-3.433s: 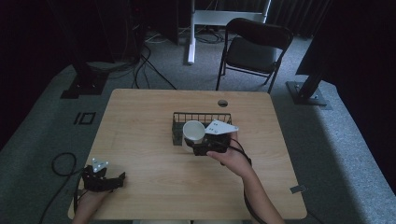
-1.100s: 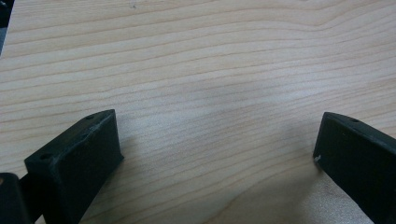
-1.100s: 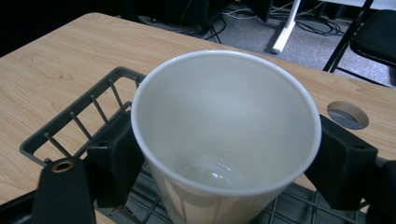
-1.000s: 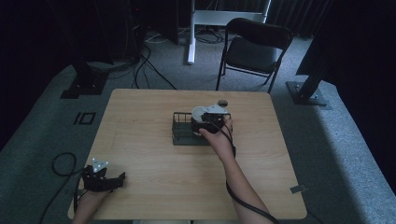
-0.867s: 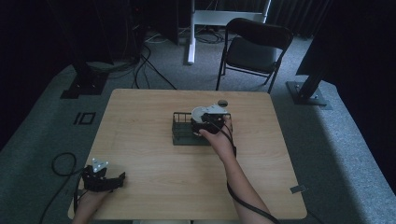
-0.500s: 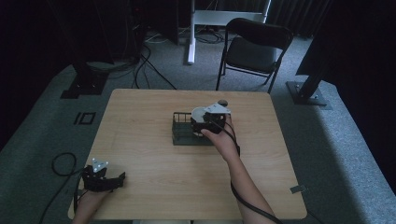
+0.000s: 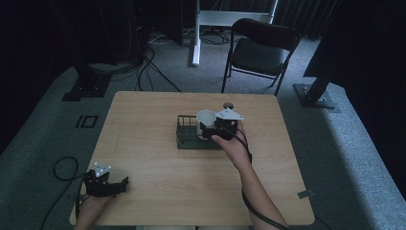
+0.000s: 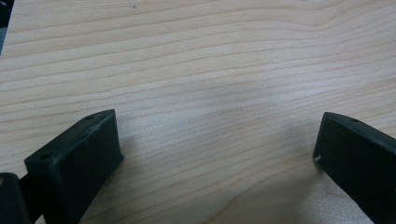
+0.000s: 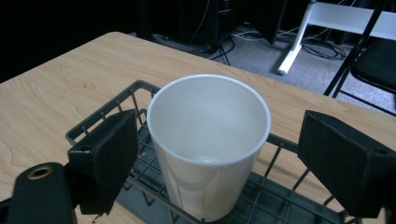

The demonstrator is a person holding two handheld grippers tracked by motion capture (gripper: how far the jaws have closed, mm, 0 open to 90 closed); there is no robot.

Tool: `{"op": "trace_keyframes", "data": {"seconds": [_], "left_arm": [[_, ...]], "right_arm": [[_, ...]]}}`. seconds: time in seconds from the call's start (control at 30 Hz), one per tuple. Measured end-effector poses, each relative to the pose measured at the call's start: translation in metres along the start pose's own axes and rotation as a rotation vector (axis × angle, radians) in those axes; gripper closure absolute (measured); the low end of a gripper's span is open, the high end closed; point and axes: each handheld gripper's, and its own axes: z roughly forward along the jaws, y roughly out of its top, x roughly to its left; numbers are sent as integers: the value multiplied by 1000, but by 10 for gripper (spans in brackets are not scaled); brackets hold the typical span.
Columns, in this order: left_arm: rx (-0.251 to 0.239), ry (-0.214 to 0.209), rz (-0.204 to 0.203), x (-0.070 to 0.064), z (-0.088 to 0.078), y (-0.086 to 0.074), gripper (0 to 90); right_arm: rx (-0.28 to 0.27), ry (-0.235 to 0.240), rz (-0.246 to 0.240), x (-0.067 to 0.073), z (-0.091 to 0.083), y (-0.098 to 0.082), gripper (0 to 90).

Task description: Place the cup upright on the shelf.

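Observation:
A white paper cup [image 9: 208,140] stands upright and empty in a dark wire basket [image 9: 102,121] near the table's middle. My right gripper [image 9: 219,135] is open, with one black jaw on each side of the cup and a small gap to its wall. From above, the cup [image 7: 206,120] sits at the right end of the basket [image 7: 184,136], with the right gripper [image 7: 211,130] just behind it in a hand. My left gripper [image 7: 109,186] rests open at the front left of the table. Between the left gripper's [image 8: 217,135] jaws is bare wood.
The wooden table [image 7: 143,158] carries a small dark round fitting [image 7: 228,105] near its far edge. A black folding chair [image 7: 261,48] stands beyond the table, with stands and cables on the grey floor around it.
My right gripper carried the cup from in front of the basket to over it, lowered it in, and let go. The left gripper has stayed put.

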Motion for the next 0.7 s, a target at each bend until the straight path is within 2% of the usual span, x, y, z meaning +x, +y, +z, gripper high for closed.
{"op": "trace_keyframes", "data": {"seconds": [0.7], "left_arm": [[0,0,0,0,0,0,9]], "right_arm": [[-19,-14,14,-20,-29,-20,128]]}}
